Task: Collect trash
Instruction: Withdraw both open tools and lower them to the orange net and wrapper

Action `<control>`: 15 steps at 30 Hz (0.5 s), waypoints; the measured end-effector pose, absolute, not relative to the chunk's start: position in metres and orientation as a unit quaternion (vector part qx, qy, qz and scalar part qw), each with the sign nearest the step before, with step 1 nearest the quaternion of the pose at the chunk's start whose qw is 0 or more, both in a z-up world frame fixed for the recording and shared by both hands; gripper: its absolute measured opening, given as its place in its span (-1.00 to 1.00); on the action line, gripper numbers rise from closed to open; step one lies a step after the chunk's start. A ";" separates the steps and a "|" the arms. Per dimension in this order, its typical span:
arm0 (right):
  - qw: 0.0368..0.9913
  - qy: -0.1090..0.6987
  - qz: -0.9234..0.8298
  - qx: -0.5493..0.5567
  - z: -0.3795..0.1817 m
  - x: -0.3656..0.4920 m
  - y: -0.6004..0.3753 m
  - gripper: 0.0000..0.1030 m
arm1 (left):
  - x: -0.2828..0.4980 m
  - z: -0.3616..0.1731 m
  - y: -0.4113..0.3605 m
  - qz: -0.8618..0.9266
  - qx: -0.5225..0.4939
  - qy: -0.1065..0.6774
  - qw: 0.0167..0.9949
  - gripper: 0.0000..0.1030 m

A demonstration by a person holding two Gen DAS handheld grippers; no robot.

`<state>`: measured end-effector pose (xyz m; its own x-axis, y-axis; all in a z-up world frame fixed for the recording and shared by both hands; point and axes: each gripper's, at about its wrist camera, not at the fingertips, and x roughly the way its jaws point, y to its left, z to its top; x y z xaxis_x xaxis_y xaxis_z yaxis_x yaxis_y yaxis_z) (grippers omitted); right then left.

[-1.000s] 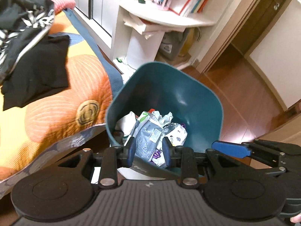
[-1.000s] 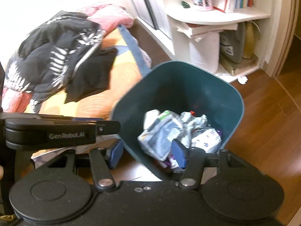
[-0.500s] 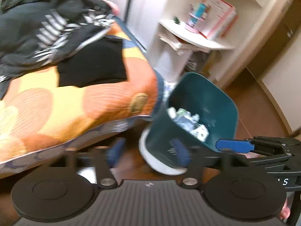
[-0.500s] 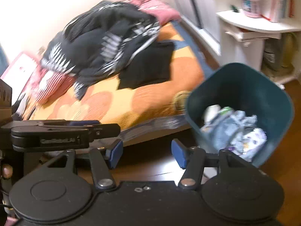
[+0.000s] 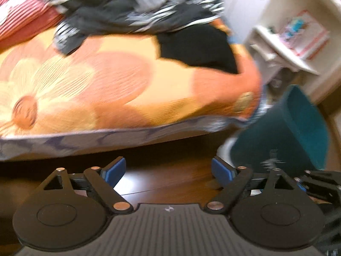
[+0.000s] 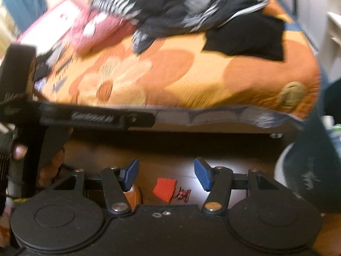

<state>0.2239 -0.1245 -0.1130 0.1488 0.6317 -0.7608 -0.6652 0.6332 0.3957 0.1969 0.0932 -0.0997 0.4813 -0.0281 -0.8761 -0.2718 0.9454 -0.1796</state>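
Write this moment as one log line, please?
left gripper: open, empty | right gripper: open, empty, above small red ribbed scrap on dark wood floor | teal plastic trash bin: right, beside bed

A home bedroom — flowered bedspread (image 6: pixel 191 79), heaped clothes (image 6: pixel 191 6), white bookshelf (image 5: pixel 283 40), wooden floor (image 5: pixel 170 181).

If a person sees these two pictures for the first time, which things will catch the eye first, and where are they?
The orange flowered bedspread fills the middle of both views, with a heap of black and white clothes at its far end. The teal trash bin stands on the dark wood floor at the bed's right corner. On the floor between the open right gripper's fingers lies a small red scrap; the left gripper is open too.
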 end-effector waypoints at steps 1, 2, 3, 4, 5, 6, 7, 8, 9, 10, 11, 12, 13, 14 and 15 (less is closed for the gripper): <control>0.751 0.497 0.434 -0.026 -0.123 0.222 -0.114 0.12 | 0.196 -0.112 0.102 0.081 -0.153 0.509 0.843 0.72; 0.744 0.502 0.439 -0.035 -0.133 0.221 -0.104 0.12 | 0.195 -0.124 0.111 0.088 -0.159 0.513 0.839 0.72; 0.736 0.510 0.444 -0.044 -0.146 0.221 -0.093 0.12 | 0.195 -0.139 0.120 0.097 -0.166 0.519 0.833 0.73; 0.728 0.517 0.448 -0.050 -0.157 0.220 -0.084 0.12 | 0.193 -0.151 0.128 0.105 -0.170 0.525 0.827 0.73; 0.721 0.524 0.450 -0.056 -0.169 0.220 -0.075 0.12 | 0.193 -0.166 0.136 0.115 -0.176 0.532 0.820 0.73; 0.712 0.534 0.452 -0.060 -0.183 0.221 -0.065 0.12 | 0.193 -0.182 0.145 0.124 -0.184 0.543 0.810 0.73; 0.704 0.542 0.455 -0.061 -0.195 0.222 -0.058 0.12 | 0.193 -0.196 0.153 0.131 -0.194 0.553 0.800 0.73; 0.697 0.550 0.456 -0.060 -0.208 0.223 -0.051 0.12 | 0.194 -0.212 0.162 0.138 -0.205 0.565 0.787 0.73; 0.690 0.561 0.454 -0.060 -0.222 0.225 -0.043 0.12 | 0.194 -0.226 0.170 0.143 -0.212 0.576 0.776 0.73; 0.682 0.571 0.452 -0.060 -0.235 0.226 -0.036 0.12 | 0.195 -0.240 0.179 0.144 -0.212 0.590 0.766 0.73; 0.676 0.581 0.449 -0.059 -0.248 0.228 -0.028 0.12 | 0.196 -0.253 0.185 0.145 -0.206 0.600 0.759 0.73; 0.672 0.589 0.445 -0.057 -0.260 0.230 -0.023 0.12 | 0.198 -0.264 0.191 0.146 -0.197 0.608 0.756 0.73; 0.667 0.597 0.442 -0.056 -0.272 0.232 -0.017 0.12 | 0.199 -0.276 0.197 0.145 -0.189 0.616 0.751 0.73; 0.664 0.604 0.437 -0.054 -0.283 0.233 -0.012 0.12 | 0.200 -0.289 0.203 0.144 -0.184 0.624 0.746 0.72; 0.661 0.613 0.431 -0.051 -0.295 0.235 -0.006 0.12 | 0.200 -0.301 0.208 0.144 -0.183 0.632 0.739 0.73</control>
